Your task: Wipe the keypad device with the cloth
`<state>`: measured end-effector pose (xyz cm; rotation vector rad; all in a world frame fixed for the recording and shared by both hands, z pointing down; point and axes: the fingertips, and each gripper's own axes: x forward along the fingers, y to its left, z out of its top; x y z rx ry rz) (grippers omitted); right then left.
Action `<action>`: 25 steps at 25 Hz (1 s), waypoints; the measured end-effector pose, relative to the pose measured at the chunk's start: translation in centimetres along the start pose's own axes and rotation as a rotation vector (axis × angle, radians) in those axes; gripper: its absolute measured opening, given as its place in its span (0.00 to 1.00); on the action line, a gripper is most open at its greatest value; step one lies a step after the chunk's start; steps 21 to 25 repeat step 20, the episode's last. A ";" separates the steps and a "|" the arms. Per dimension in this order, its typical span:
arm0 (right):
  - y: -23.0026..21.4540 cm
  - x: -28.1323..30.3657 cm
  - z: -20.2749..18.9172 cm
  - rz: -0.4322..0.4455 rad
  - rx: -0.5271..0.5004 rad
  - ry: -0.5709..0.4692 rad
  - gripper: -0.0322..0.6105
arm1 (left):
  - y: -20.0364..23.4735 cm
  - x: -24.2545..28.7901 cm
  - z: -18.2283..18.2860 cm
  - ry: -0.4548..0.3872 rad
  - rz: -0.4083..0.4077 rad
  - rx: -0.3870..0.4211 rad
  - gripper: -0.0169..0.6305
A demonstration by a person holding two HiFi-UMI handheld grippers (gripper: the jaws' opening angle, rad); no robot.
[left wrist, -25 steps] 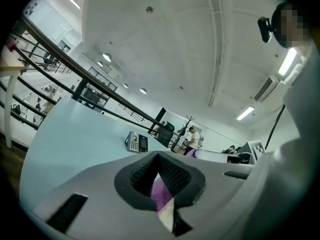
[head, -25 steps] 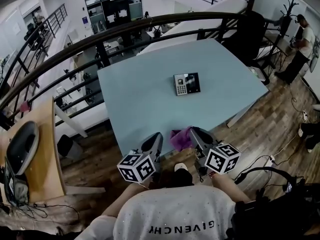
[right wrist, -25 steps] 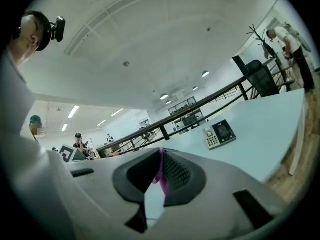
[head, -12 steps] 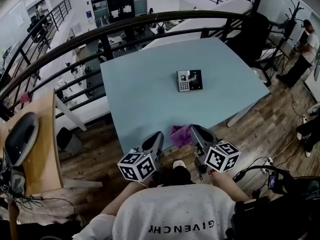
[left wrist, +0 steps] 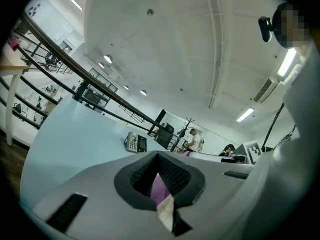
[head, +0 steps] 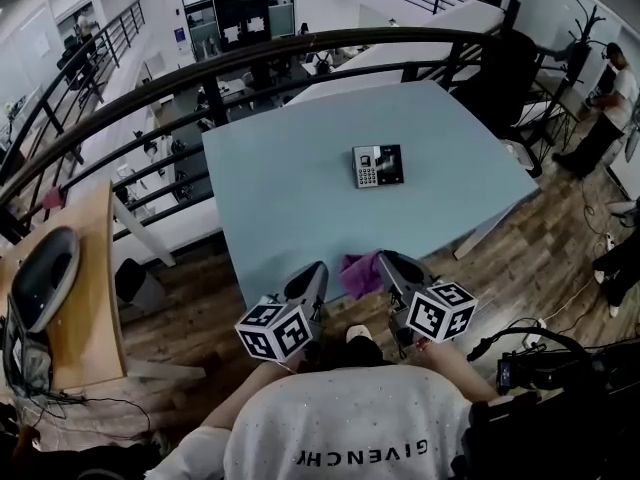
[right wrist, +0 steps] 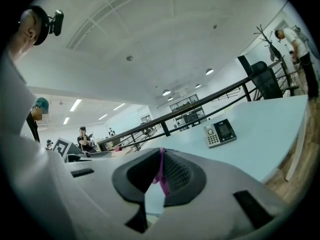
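Right, left claw (head: 312, 273) (left wrist: 158, 156): parked at the 6 o'clock edge of the bench (head: 290, 188), pads closed up. Purple fills the slit between them, so a bit of the cloth (head: 358, 271) is in there.
Right claw (head: 388, 263) (right wrist: 161, 154): just at 3 o'clock of the left one. Its pads are pressed together on a thin fold of cloth, and the purple strip hangs down between them.
Cloth: bunched on the bench edge between the two claws, touching the right one and snug beside the left.
Keypad (head: 377, 166): lying flat on the bench, out at 12 o'clock from the cloth and well apart from both claws. Keys are on its 9 o'clock half, the dark screen on its 3 o'clock half.
Railing (head: 300, 53): curves round the bench's 12 o'clock side.
Person (head: 605, 108): standing on the wood floor (head: 560, 248), off at 2 o'clock from the bench.
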<state>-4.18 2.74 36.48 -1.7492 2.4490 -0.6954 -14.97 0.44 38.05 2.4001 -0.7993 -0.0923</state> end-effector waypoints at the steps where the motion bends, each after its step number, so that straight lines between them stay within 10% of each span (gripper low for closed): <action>1: 0.0 0.0 0.0 -0.003 -0.004 0.000 0.08 | 0.0 0.0 0.1 -0.002 -0.001 0.003 0.02; 25: 0.1 0.7 0.3 -0.025 -0.046 0.016 0.08 | 0.1 0.1 1.4 -0.016 -0.017 0.016 0.02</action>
